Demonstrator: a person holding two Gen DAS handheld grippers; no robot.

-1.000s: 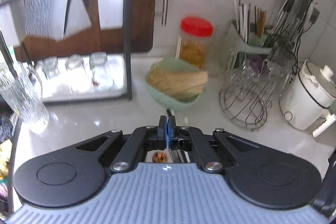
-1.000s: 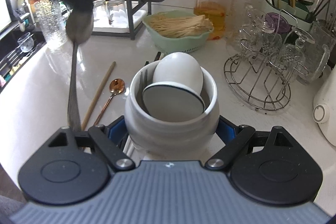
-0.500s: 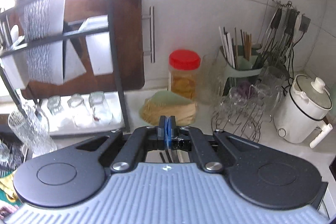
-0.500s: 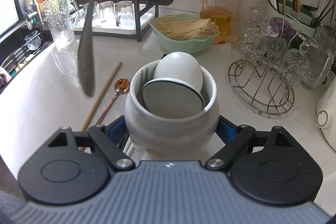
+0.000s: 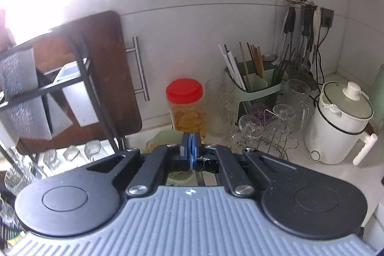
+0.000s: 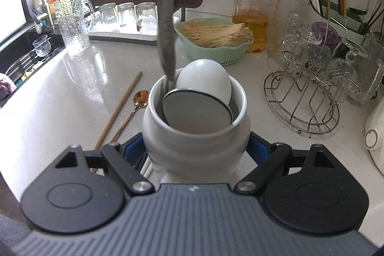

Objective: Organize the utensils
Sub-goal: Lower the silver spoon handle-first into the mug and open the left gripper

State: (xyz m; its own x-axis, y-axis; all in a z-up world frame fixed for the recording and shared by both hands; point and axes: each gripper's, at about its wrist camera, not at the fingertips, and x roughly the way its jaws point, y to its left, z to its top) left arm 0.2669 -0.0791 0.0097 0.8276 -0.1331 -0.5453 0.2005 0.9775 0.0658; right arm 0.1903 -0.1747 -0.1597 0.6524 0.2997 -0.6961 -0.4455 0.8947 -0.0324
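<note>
My right gripper [image 6: 195, 148] is shut on a white ceramic jar [image 6: 195, 136] that stands on the counter. A white rounded scoop [image 6: 204, 80] and a flat grey disc [image 6: 196, 109] sit inside it. A long grey metal utensil [image 6: 166, 23] hangs down from the top of the right wrist view, its lower tip just inside the jar's far left rim. My left gripper [image 5: 190, 148] is shut on that utensil, of which a strip of metal [image 5: 199, 178] shows below the fingers. A wooden chopstick [image 6: 120, 109] and a copper spoon [image 6: 140, 98] lie on the counter left of the jar.
Behind the jar stand a green basket of pale strands [image 6: 216, 40] and a red-lidded jar [image 6: 254, 8]. A wire rack of glasses [image 6: 312, 88] and a green caddy with chopsticks [image 5: 254, 85] are at the right, with a white cooker [image 5: 336, 126]. A dish rack [image 6: 124, 16] and sink are at the left.
My left gripper has risen and carried the grey utensil from the left side of the counter across to the jar's rim. The right gripper and its jar have stayed put.
</note>
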